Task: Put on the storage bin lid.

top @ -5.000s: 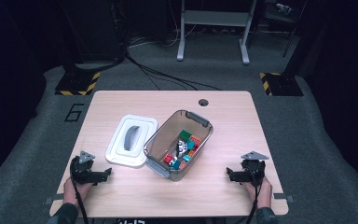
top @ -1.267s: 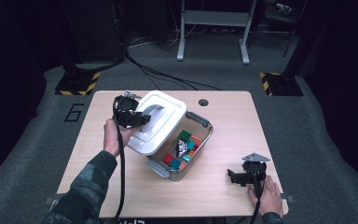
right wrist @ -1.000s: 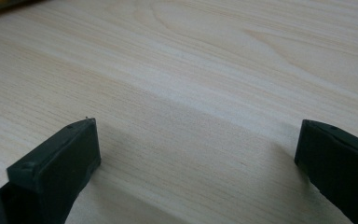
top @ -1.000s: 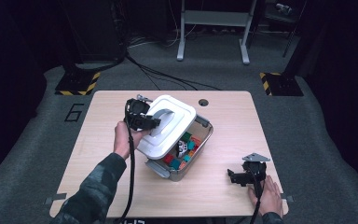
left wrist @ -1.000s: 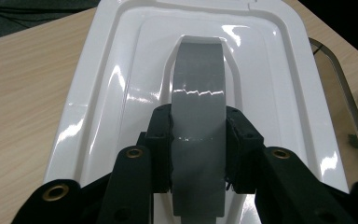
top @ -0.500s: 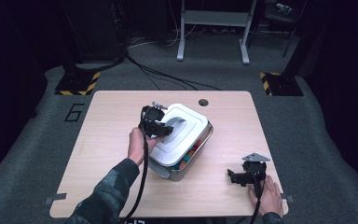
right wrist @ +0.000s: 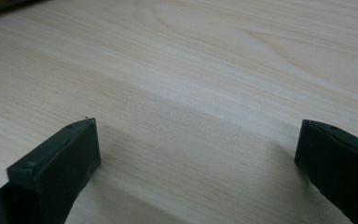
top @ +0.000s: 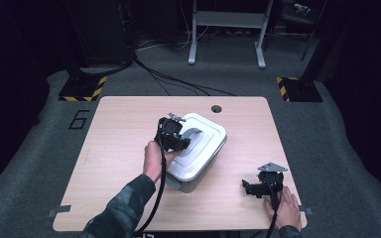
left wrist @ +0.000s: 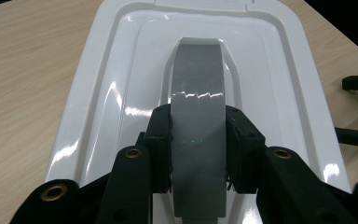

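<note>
The step in hand is closing the storage bin: the left claw (top: pixel 178 141) is clenched on the grey handle (left wrist: pixel 198 116) of the white lid (top: pixel 202 148), its two black jaws pressing the handle's long sides from left and right, as the left gripper view makes plain. From the high view, the lid lies on top of the clear plastic bin (top: pixel 188 184) near the middle of the desk (top: pixel 119 129), covering almost all of it; only the bin's near corner and a strip of wall peek out below the lid's edge. Whether the lid sits flat and fully seated all round is hard to tell from here; it looks roughly lined up with the bin, perhaps a touch askew. The right claw (top: pixel 258 187) rests on the desk near the front right corner, well apart from the bin, with its jaws spread wide and nothing but bare wood between them in the right gripper view. By my reading, the placing is nearly done. The next move calls for settling the lid squarely onto the rim, pressing down until the edges catch, and only then letting go of the handle. A skewed lid could ride up on one corner, so the free claw may be needed to steady the bin.
</note>
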`<state>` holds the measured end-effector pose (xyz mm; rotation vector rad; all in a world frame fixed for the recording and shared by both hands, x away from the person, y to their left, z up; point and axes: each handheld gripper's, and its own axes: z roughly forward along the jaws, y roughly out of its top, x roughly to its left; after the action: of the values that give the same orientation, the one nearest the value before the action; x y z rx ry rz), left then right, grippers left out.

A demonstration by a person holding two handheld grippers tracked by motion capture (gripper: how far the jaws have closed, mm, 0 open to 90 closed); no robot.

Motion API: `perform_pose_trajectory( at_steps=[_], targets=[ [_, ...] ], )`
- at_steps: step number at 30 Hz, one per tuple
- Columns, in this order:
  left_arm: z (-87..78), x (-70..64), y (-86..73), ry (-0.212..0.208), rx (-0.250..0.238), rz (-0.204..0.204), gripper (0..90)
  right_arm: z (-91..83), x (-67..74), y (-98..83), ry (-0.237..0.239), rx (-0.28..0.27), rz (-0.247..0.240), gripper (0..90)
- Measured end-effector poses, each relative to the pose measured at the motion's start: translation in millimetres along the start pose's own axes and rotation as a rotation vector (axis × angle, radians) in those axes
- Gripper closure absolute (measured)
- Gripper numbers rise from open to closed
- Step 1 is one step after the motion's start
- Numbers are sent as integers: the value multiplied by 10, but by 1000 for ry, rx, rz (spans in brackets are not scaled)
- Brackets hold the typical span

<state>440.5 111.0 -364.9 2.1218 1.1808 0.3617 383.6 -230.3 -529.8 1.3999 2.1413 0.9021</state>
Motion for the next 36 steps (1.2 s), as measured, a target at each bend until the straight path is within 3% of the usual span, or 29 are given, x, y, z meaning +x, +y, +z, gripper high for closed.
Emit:
perform_pose_trajectory(
  at_steps=[8,14,17,24,28,36],
  targets=[
    [17,-79,-36,-11,17,21,654,0,0,0,0,0,0,0],
    [28,-130,-54,13,17,54,622,0,0,0,0,0,0,0],
    [4,-126,-39,16,10,55,475,0,-1,0,0,0,-1,0],
    [-144,-36,-26,-14,6,73,250,0,0,0,0,0,0,0],
    [-312,101,-64,-19,-14,68,166,0,-1,0,0,0,-1,0],
    [-554,364,-216,8,-40,41,86,0,0,0,0,0,0,0]
  ],
)
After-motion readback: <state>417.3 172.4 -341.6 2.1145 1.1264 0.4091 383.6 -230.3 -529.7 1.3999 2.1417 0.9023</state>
